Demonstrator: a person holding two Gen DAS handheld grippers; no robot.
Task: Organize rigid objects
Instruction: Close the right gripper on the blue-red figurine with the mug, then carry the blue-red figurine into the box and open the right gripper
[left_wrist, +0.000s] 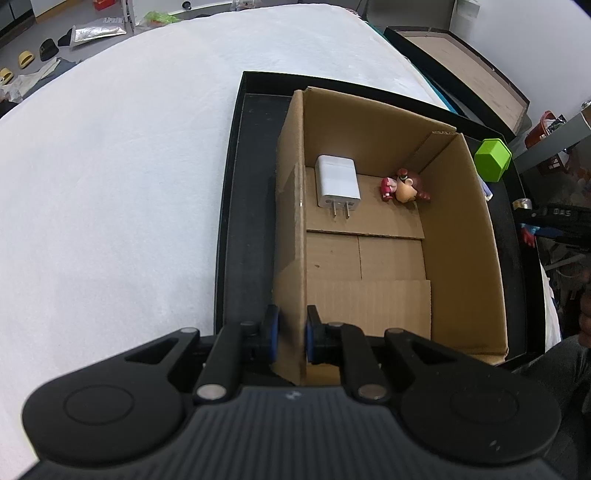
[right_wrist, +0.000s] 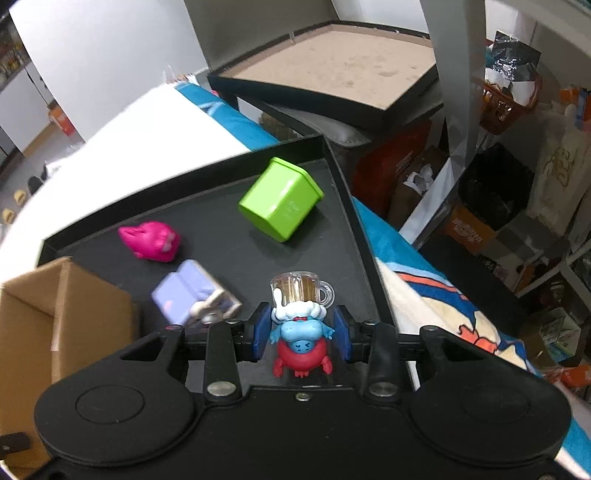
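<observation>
My left gripper is shut on the left wall of an open cardboard box that stands in a black tray. In the box lie a white charger and a small brown-haired figurine. My right gripper is open around a blue and red figurine holding a beer mug; its pads stand apart from the toy. On the tray lie a green box, a pink toy and a lilac toy.
The tray sits on a white sheet. A second black tray stands behind it. The green box also shows in the left wrist view. Cluttered shelves and bags fill the right side.
</observation>
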